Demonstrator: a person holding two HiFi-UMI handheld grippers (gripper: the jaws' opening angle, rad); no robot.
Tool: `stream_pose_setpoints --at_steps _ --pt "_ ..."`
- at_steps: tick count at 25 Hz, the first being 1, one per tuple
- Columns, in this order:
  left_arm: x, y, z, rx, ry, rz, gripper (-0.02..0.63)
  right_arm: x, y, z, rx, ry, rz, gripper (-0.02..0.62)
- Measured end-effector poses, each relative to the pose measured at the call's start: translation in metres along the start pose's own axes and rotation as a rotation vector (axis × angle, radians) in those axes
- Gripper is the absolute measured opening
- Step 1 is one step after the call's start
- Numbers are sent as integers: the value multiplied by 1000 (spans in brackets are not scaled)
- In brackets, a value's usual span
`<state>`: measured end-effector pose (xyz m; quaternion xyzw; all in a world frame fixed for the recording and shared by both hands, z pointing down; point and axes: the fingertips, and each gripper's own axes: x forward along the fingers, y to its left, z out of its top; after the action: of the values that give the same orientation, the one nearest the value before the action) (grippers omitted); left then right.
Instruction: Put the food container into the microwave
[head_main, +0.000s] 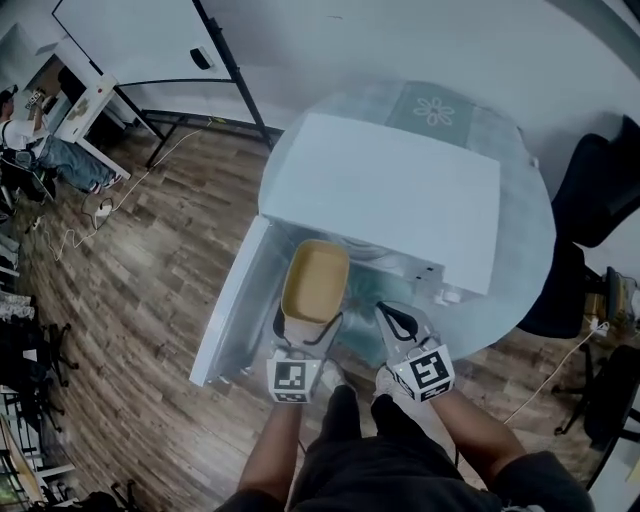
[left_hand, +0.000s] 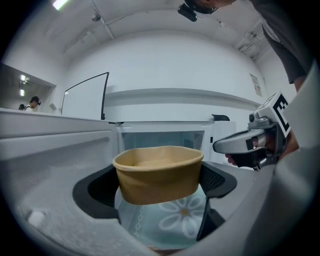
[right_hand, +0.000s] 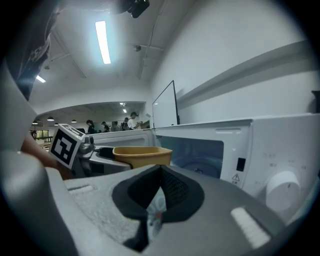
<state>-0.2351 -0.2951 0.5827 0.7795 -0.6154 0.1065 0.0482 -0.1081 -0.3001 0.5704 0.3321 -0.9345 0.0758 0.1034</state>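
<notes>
Head view: wood floor (head_main: 150, 250), round table (head_main: 520, 250); left gripper (head_main: 310, 322) clasps container (head_main: 316, 278), right gripper (head_main: 388, 312) closed.

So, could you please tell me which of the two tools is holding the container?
The left tool: its jaws clamp the tan container before the open microwave. The right tool is shut, empty.

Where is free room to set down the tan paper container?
Open cavity of the white microwave, between its open door and control panel, looks bare. The table edge in front is crowded by left gripper and right gripper.
</notes>
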Motion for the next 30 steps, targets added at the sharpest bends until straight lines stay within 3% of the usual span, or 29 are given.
stream_pose_setpoints --at_steps 5,30 --pt "25 -4 -16 7 2 -29 509 7 -13 -15 13 4 -87 -5" --pt "145 -22 -34 10 -32 -119 509 41 -34 -80 57 91 -106 -5"
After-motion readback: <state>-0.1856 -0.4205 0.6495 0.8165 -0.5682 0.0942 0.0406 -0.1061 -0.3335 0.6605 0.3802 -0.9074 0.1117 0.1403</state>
